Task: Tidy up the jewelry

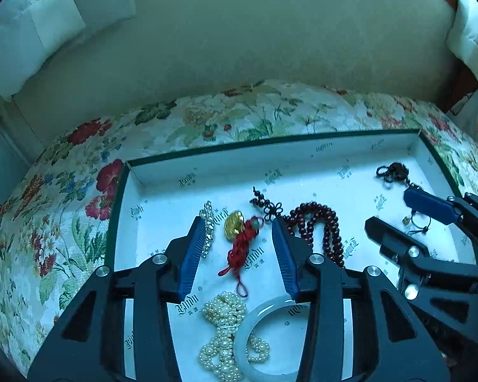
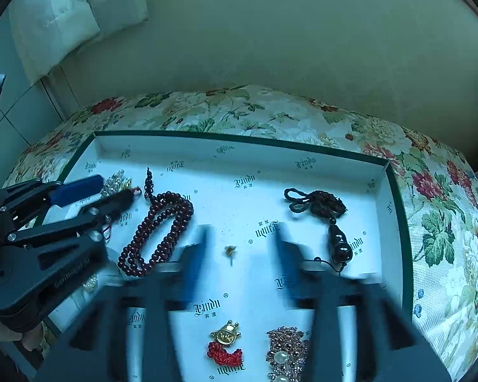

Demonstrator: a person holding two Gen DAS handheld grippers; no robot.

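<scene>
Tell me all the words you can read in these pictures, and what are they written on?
"Jindu", as best it reads, in ornate lettering with a small ® beside it: printed over and over on the white lining of the box, clearest at.
Two small Chinese characters under each logo: too small to read.
Embossed word on the left gripper body: too blurred to read.
Nothing else carries writing.

A flowered cushion (image 1: 63,210) fills the lower view, set against a plain pale backrest (image 1: 255,31); a white pillow (image 1: 32,28) leans at the upper left, another white pillow (image 1: 471,31) at the right edge
</scene>
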